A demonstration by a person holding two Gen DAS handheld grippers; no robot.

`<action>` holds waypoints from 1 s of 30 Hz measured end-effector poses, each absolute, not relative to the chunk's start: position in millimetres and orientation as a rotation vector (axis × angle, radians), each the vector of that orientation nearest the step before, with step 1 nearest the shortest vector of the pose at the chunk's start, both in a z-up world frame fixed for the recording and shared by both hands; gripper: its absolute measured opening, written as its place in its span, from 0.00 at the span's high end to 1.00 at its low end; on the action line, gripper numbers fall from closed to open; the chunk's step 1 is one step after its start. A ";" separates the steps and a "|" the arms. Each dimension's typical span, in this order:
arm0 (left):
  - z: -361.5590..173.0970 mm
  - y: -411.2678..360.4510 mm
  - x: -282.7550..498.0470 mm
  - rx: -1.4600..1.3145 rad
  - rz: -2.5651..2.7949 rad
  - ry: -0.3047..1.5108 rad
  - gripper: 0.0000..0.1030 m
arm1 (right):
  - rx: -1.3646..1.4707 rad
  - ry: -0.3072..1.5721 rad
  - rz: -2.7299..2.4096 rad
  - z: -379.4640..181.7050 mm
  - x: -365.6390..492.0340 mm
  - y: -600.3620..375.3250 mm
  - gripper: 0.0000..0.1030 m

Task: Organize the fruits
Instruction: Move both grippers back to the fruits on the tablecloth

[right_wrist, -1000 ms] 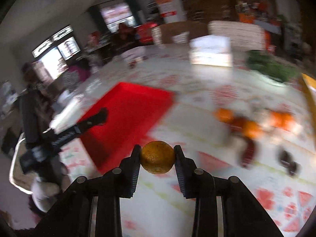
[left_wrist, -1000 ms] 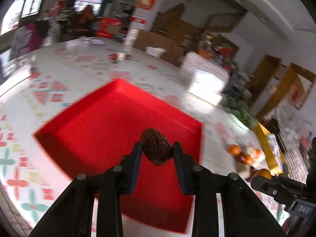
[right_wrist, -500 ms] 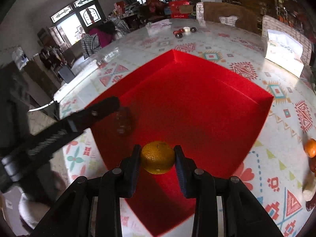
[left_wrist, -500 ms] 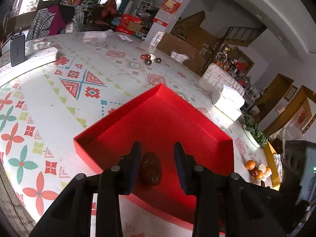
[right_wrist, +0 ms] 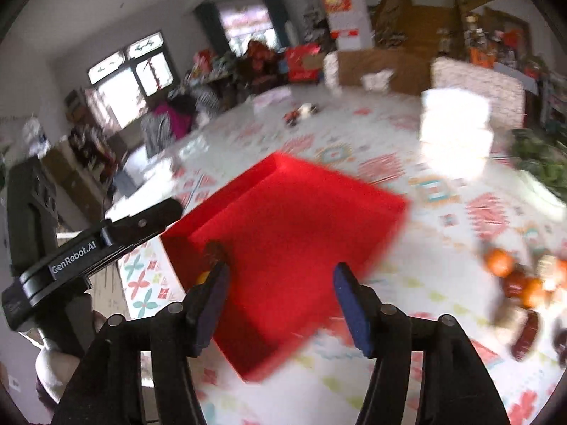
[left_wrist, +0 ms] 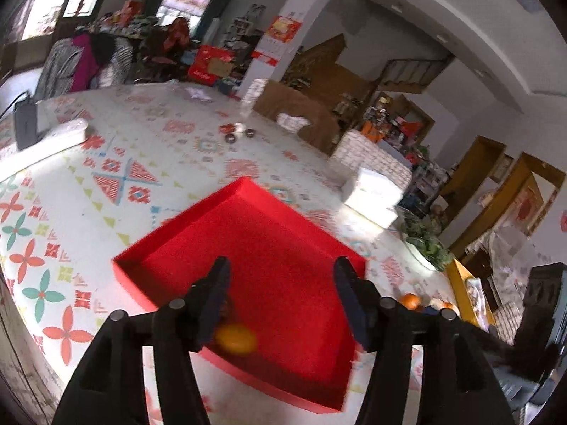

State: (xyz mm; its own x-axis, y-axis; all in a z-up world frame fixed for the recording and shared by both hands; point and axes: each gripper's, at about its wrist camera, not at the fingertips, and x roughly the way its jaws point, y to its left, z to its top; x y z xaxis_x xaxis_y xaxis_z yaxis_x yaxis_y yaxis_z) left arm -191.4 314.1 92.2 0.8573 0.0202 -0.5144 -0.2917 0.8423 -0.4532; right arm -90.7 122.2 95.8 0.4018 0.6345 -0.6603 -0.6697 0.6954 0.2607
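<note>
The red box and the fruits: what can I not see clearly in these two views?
- Dark fruit: in the left view hidden behind the left finger; blurred in the right view.
- Orange: blurred in the left view, mostly hidden behind a finger in the right view.
- Fruit pile: smeared, kinds unclear.
- Red box: edges blurred.

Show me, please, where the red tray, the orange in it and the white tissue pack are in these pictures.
red tray [left_wrist: 283,276], left wrist view, on its bare floor.
orange [left_wrist: 236,338], left wrist view, on its blurred middle.
white tissue pack [left_wrist: 375,196], left wrist view, on its top.
</note>
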 end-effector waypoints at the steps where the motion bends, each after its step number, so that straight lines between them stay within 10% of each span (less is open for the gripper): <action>1: 95.3 305.7 -190.5 -0.537 0.155 0.521 0.39 | -0.033 0.788 0.803 102.4 -90.9 104.0 0.26; 17: 73.9 169.9 -124.1 -0.414 -0.135 0.706 0.34 | 0.228 0.838 0.414 95.8 -62.0 -141.1 0.15; 30: 58.5 144.3 -92.7 -0.363 -0.146 0.784 0.34 | 0.097 1.019 0.463 21.7 -13.1 -69.4 0.48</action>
